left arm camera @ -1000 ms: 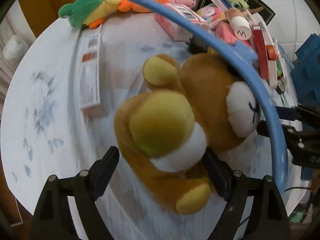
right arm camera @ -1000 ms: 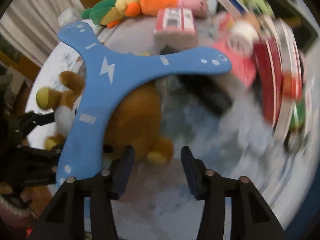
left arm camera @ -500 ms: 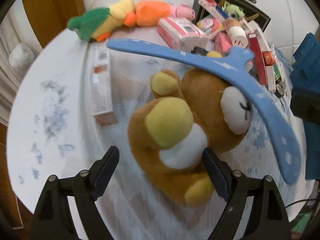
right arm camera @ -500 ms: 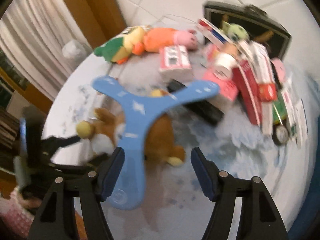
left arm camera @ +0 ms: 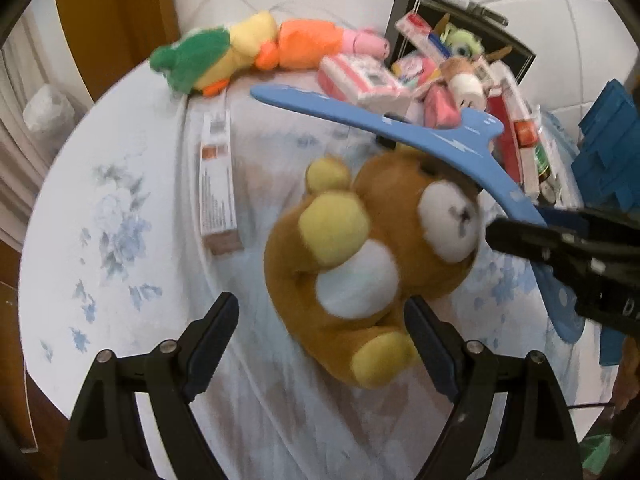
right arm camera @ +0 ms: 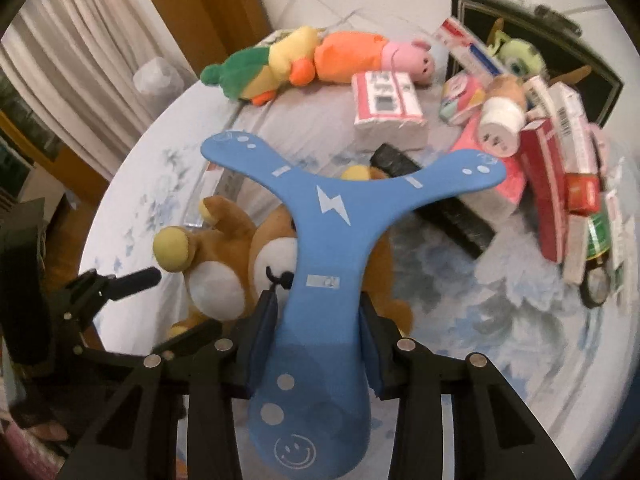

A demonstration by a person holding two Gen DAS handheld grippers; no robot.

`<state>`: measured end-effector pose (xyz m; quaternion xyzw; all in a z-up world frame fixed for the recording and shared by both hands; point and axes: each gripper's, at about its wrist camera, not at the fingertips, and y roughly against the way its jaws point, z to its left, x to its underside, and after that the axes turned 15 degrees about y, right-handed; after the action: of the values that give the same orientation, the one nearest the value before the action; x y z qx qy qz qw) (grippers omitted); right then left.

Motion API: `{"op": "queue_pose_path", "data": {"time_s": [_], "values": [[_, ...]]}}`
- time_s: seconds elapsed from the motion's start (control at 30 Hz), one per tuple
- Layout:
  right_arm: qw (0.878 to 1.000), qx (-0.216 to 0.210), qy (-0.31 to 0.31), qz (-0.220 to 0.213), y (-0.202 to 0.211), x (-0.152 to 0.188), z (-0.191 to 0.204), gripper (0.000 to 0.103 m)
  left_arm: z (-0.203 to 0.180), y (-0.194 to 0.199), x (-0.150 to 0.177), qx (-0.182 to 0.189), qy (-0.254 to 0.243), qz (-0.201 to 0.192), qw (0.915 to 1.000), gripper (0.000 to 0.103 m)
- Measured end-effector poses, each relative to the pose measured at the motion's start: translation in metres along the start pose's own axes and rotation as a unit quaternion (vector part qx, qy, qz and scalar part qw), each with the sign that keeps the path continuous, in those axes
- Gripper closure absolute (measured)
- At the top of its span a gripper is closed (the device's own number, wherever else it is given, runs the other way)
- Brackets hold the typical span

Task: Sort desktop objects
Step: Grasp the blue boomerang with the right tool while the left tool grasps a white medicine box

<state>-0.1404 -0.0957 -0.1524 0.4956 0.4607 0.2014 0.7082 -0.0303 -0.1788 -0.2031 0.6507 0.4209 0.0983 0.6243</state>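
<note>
Surface: round table (left arm camera: pixel 120 184) under a pale cloth with blue flower print, white tiled wall behind.
Task item 1: blue 3-armed boomerang (right arm camera: pixel 324 264), 1 arm lying between the jaws of the right gripper (right arm camera: pixel 318 344); raised above the bear.
Right gripper: jaws have just been closing; pads now clamp the boomerang's arm on both sides.
Change: half a second ago that arm lay loose between wider jaws; the grip now looks secure enough to carry.
Task item 2: brown plush bear (left arm camera: pixel 372 256), lying on the cloth just ahead of the left gripper (left arm camera: pixel 320 344).
Left gripper: jaws spread wide, grasping nothing.
Nearby: long carton (left arm camera: pixel 216 184) left of the bear.
Far edge: plush row (left arm camera: pixel 260 52), boxes and a black case (right arm camera: pixel 536 44).
Remaining: most items unsorted, judging by the heap.
</note>
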Motion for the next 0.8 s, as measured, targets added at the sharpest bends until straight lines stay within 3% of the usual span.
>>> {"op": "queue_pose_path", "data": {"time_s": [0.23,0.43,0.57,0.67,0.8], "values": [[0.998,0.036,-0.008,-0.049,0.055,0.02,-0.008,0.065,-0.025,0.028,-0.003,0.004,-0.024,-0.037,0.999,0.018],[0.992,0.096,-0.049,-0.065,0.089,0.051,-0.033,0.065,-0.015,0.002,0.007,-0.007,0.001,0.004,1.0,0.018],[0.985,0.126,-0.084,-0.087,0.119,0.077,-0.047,0.065,-0.016,0.007,0.012,-0.008,-0.007,-0.001,0.9999,0.018],[0.971,0.175,-0.096,-0.131,0.168,0.091,-0.049,0.065,-0.013,0.01,0.007,-0.009,0.001,-0.009,0.9999,0.018],[0.934,0.269,-0.134,-0.194,0.255,0.118,-0.057,0.065,-0.011,0.022,-0.002,-0.003,0.004,-0.031,0.9995,0.018]]}}
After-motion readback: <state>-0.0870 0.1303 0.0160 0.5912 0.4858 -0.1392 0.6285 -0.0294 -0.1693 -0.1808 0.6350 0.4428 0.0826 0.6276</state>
